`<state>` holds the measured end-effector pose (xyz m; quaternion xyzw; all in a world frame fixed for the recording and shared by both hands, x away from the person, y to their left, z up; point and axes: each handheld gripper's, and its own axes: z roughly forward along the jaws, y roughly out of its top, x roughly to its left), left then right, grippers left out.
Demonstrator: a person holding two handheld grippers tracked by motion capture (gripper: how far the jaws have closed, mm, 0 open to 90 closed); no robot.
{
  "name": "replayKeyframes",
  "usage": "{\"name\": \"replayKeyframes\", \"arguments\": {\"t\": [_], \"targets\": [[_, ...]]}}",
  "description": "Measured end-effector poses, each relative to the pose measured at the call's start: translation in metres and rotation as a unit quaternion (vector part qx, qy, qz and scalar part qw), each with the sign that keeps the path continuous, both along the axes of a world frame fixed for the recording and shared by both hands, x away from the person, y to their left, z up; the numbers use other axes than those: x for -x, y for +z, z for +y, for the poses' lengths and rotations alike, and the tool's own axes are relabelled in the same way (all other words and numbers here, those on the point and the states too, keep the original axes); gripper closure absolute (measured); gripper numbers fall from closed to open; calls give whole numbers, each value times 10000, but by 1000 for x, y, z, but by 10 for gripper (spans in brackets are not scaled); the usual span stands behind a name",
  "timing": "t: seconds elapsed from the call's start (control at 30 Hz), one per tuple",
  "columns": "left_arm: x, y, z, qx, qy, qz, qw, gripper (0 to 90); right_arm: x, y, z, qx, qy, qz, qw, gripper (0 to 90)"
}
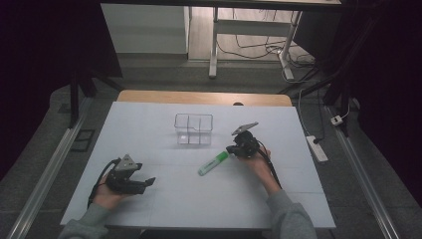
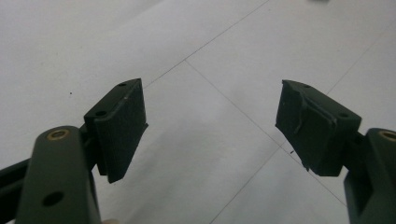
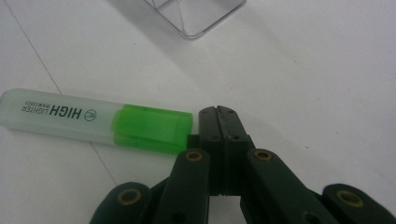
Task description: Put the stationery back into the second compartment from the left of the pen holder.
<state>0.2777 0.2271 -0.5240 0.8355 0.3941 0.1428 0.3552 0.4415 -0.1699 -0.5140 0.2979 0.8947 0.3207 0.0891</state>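
Currently: green highlighter (image 3: 95, 122) flat on bench (image 1: 164, 199), near clear divided box (image 1: 193, 129). Right hand-held gripper (image 3: 218, 116) pressed together, empty, touching its cap end; left hand-held gripper (image 2: 210, 123) spread, idle. Advice: open, straddle barrel squarely.

Grey sleeves (image 1: 291, 214), seemingly black grippers (image 1: 244, 144)

My left black two-jaw gripper (image 1: 149, 181) rests low with its jaws spread wide, while my right black two-jaw gripper (image 3: 218, 116) points down, jaws pressed together.
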Motion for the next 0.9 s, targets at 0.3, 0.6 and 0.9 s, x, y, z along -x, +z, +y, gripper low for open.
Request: {"name": "replayKeyframes", "arguments": {"t": [0.3,0.6,0.9], "targets": [[1,0,-1,-25,0,-6,10000,242,2,-3,4,-14,76,98,9999,898],[0,0,-1,-32,0,-7,10000,242,4,-4,6,-53,93,168,9998,897],[1,0,-1,-25,-10,-15,10000,242,12,-5,16,-104,272,254,9993,898]]}}
